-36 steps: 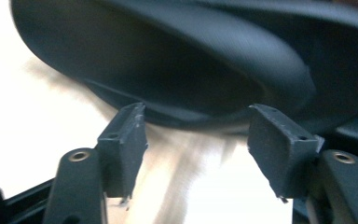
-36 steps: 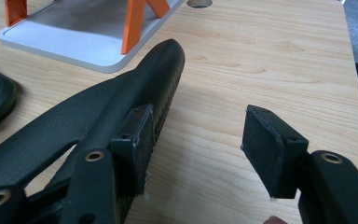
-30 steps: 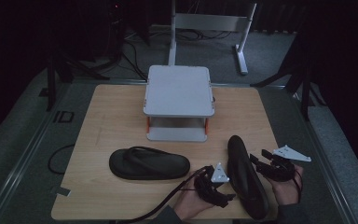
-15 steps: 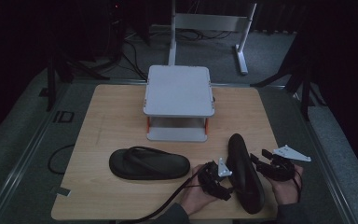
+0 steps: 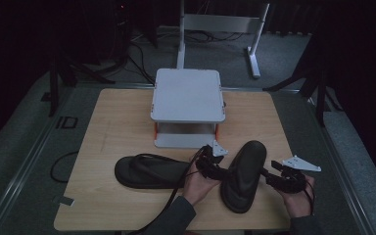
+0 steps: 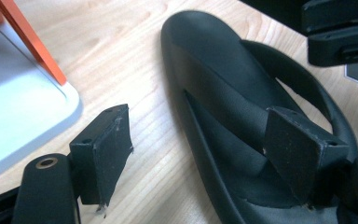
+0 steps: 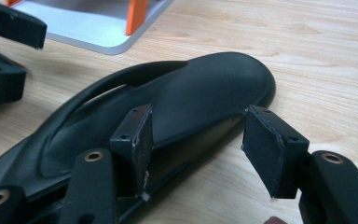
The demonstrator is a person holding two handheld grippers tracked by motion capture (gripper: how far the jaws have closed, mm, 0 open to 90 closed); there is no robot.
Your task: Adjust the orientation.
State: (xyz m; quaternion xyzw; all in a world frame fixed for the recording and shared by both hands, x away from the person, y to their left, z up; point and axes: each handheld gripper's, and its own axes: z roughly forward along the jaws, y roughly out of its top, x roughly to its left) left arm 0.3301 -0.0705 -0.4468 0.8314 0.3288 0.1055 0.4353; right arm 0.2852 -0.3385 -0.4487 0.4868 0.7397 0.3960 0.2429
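Two black flip-flop sandals lie on the wooden table. One sandal [image 5: 149,171] lies crosswise at the left. The other sandal [image 5: 245,174] points away from me at the right. My left gripper [image 5: 210,160] stands at this right sandal's left side, jaws open. They have just been closing a little, with the sandal's [image 6: 223,93] edge between the pads [image 6: 105,154] and no pad pressing it. My right gripper [image 5: 285,177] is open at the sandal's right side. The sandal's [image 7: 191,102] rim lies between its fingertips [image 7: 272,149], untouched.
A white two-level stand [image 5: 188,95] with orange legs [image 6: 32,42] sits mid-table just beyond the sandals, its base plate [image 7: 88,23] close to the left gripper. Bare wood [image 5: 112,127] spreads at the left and far right. A cable trails off the table's left front.
My left gripper has moved away from me along the right sandal's left side, toward the stand. The right gripper and both sandals have stayed put.
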